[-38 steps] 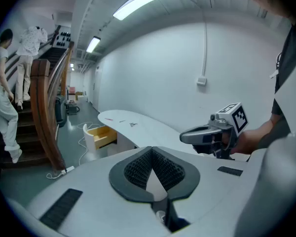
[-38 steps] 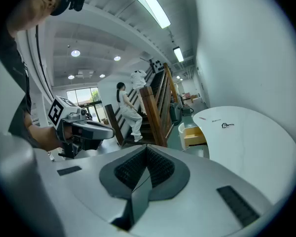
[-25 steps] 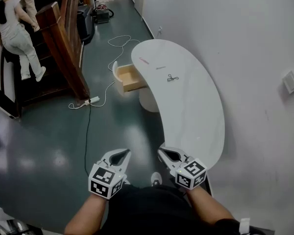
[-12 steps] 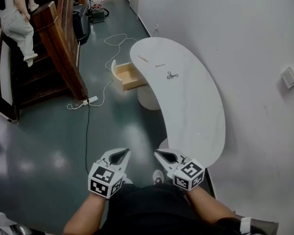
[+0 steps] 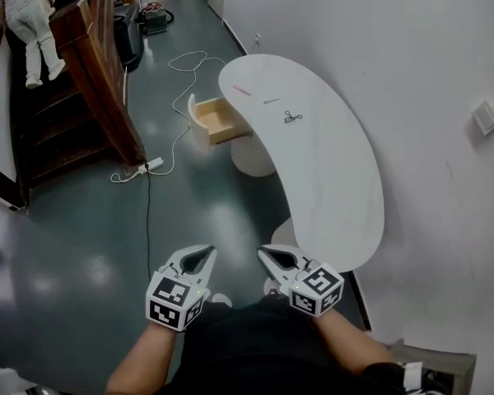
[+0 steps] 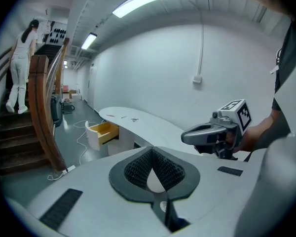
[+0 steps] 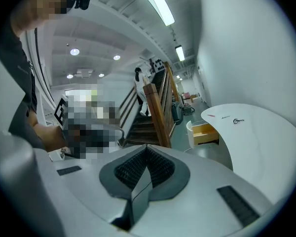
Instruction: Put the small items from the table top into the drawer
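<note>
1. Head view: at the upper left of the frame a person (image 5: 29, 23) stands on a wooden staircase (image 5: 95, 81).
2. Right of the stair foot, a white power strip (image 5: 152, 167) and its cable (image 5: 181, 64) lie on the dark green floor (image 5: 74, 237).
3. At lower centre-left, the left hand-held gripper (image 5: 204, 251) is closed on nothing. The left gripper view shows its ribbed pads meeting at the tips.
4. At upper centre, the drawer (image 5: 218, 120) stands pulled open, its wooden inside showing. It sticks out leftward from the far end of the bench (image 5: 337, 188).
5. The small items lie on the bench top, just right of the drawer. They are a thin red stick (image 5: 241, 90), a short grey piece (image 5: 271, 100) and a dark tangled thing (image 5: 292, 118), all too small to name.
6. The right hand-held gripper (image 5: 263, 252) at lower centre is fully closed and empty. It is beside the near end of the bench, well apart from the items.
7. At the right edge of the frame, a small box (image 5: 486, 118) is fixed to the white wall.
</note>
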`<state>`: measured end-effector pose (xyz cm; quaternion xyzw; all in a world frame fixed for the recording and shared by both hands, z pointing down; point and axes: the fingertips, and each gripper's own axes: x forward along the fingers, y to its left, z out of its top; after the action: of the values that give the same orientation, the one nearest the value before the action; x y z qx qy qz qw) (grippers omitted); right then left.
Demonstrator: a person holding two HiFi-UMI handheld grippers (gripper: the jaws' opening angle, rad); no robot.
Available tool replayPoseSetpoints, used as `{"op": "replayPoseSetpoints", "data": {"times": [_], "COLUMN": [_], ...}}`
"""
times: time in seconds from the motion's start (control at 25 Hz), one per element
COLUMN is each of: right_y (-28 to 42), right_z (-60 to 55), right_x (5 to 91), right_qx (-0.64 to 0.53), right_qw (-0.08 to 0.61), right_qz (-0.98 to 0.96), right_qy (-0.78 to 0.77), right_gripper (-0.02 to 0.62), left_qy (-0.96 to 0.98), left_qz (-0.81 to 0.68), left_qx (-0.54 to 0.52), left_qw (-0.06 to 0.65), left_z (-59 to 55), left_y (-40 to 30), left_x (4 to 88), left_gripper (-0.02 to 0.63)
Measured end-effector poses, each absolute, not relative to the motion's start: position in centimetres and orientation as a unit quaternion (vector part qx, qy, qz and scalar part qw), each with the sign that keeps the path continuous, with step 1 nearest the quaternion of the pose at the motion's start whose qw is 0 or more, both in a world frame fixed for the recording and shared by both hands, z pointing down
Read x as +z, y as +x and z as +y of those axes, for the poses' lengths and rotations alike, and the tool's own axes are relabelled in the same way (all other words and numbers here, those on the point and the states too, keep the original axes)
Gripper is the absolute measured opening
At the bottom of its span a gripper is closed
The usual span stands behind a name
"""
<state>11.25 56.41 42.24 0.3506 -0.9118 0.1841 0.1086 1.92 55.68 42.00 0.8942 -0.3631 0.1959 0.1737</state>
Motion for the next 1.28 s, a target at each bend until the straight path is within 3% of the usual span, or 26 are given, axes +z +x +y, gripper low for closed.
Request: {"op": "replayPoseSetpoints", "data": {"times": [0.64,1.28], "right_y": [8.7,10.2], "right_z": [53.6,36.1], "right_x": [42.6,41.1], "right_qx": [0.185,0.18], "right_qw": [0.114,0.086], "right_qz": [-0.912,-0.924], "right_qy": [0.348,0.327], "right_gripper": [-0.002,-0.002], "left_qy": [0.888,0.872], "left_qz": [-0.374,-0.411], "left_qx": [0.175,0.186], "left_qw": [0.202,0.193], "left_z": [54.0,38.2], "left_y": [-0.8,-0.2], "left_x": [43.2,41.9], "left_gripper": [0.014,0.014]}}
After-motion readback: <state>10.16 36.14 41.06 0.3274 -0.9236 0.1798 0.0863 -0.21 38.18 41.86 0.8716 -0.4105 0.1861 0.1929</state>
